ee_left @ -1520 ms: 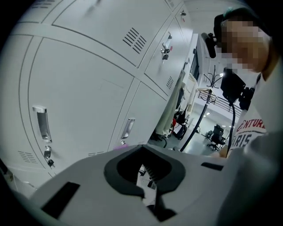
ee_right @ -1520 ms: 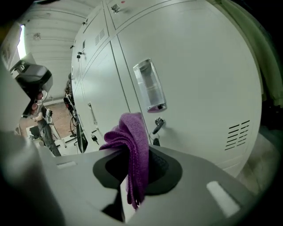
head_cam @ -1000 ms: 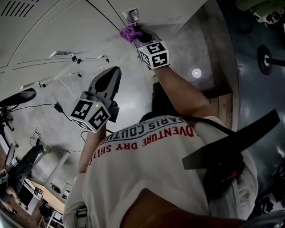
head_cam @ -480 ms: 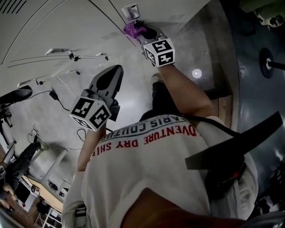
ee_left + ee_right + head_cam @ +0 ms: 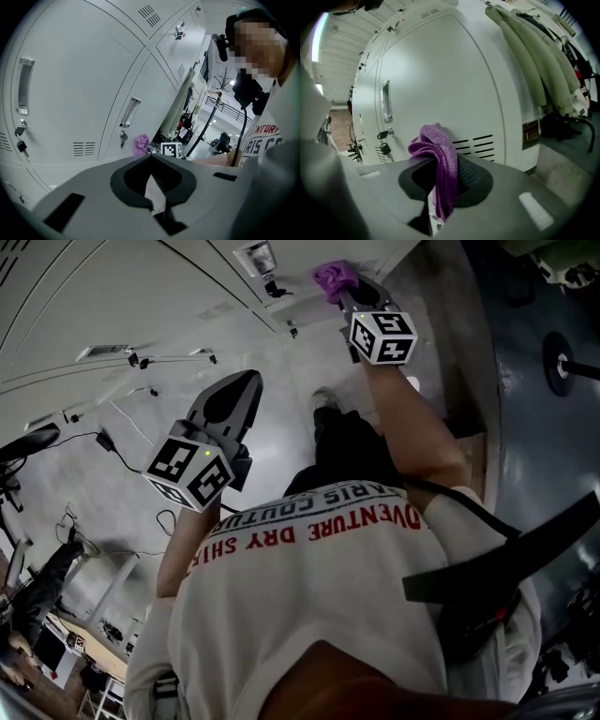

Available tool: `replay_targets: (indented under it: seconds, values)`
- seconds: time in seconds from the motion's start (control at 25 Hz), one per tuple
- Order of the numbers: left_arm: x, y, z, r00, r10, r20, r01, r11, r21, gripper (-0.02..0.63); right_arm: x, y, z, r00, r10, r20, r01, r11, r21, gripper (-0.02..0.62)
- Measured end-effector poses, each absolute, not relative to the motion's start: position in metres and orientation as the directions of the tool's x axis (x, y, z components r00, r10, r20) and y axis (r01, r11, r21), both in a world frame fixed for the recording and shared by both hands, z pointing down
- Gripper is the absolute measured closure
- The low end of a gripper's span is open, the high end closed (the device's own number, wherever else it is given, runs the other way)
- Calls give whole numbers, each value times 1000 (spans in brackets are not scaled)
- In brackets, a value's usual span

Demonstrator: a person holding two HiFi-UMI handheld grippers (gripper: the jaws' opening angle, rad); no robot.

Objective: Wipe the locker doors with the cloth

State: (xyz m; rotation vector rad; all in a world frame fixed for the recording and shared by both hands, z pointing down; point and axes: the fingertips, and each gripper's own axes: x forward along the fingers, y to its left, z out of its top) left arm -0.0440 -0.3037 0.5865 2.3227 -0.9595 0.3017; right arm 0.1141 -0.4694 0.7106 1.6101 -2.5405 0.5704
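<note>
A purple cloth [image 5: 439, 158] is pinched in my right gripper [image 5: 434, 165] and pressed against a white locker door [image 5: 440, 79], just left of its vent slots [image 5: 479, 145]. In the head view the cloth [image 5: 334, 277] shows at the top, ahead of the right gripper [image 5: 341, 292]. My left gripper [image 5: 245, 383] hangs shut with nothing in it, away from the lockers and lower left of the right one. Along its jaws [image 5: 150, 161] I see the cloth [image 5: 140, 143] on the door below a handle [image 5: 130, 112].
Each locker door carries a handle [image 5: 386, 101] with keys [image 5: 385, 136] hanging under it. Pale coats [image 5: 543, 61] hang right of the lockers. A bicycle [image 5: 33, 444] and cables [image 5: 112, 442] lie on the floor at the left. The person's white shirt [image 5: 309, 606] fills the lower head view.
My right gripper has slid the cloth to the right along the locker doors, past a handle and keys. The left gripper has barely moved.
</note>
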Motion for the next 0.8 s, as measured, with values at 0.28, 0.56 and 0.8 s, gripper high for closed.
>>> replay_targets:
  seconds: [0.28, 0.56, 0.8]
  values:
    - [-33, -305, 589, 722, -543, 428, -691, -572, 441, 606, 191, -480, 711, -319, -912, 257, -931, 250, -267, 537]
    - [-24, -302, 590, 742, -516, 429, -671, -588, 452, 606, 228, -483, 715, -236, -928, 289, -955, 166, -247, 537]
    - [-14, -286, 550, 761, -511, 399, -648, -615, 449, 606, 215, -452, 662, -292, -911, 291, -933, 205, -295, 537]
